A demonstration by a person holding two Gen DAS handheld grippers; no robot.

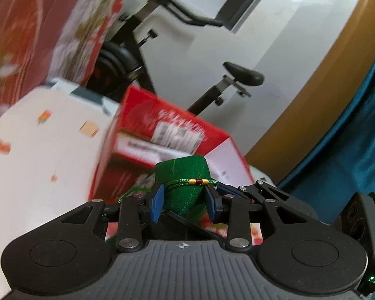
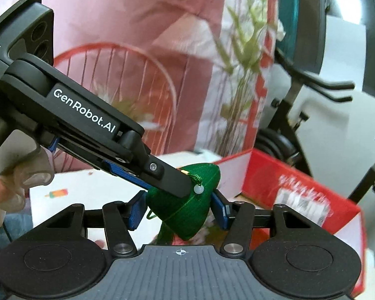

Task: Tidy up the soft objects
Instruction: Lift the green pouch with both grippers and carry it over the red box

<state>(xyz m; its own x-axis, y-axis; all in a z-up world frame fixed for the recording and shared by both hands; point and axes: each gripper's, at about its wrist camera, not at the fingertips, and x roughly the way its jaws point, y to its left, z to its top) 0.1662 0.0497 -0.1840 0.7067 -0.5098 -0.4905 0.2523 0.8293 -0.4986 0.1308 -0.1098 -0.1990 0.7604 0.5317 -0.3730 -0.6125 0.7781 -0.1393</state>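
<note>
both tools hold the same soft thing: a green fabric pouch, pyramid-shaped and tied with a green cord carrying gold and red beads. nearest in the left wrist view, the left tool has its blue pads pressed on either side of the pouch at a narrow width, so it carries it clear of any surface. in the right wrist view the right tool straddles the pouch's wider lower part, its pads against the cloth on both sides, while the left tool comes in from the upper left and pinches the top near a small white bead. a two-tool hold like this likely steadies a floppy item during a handover or lift. a gloved hand grips the left tool's handle. beyond the pouch sits an open red cardboard box, which looks like a plausible place to put it, beside a white box. behind stand a red floral bag and an exercise bike.
</note>
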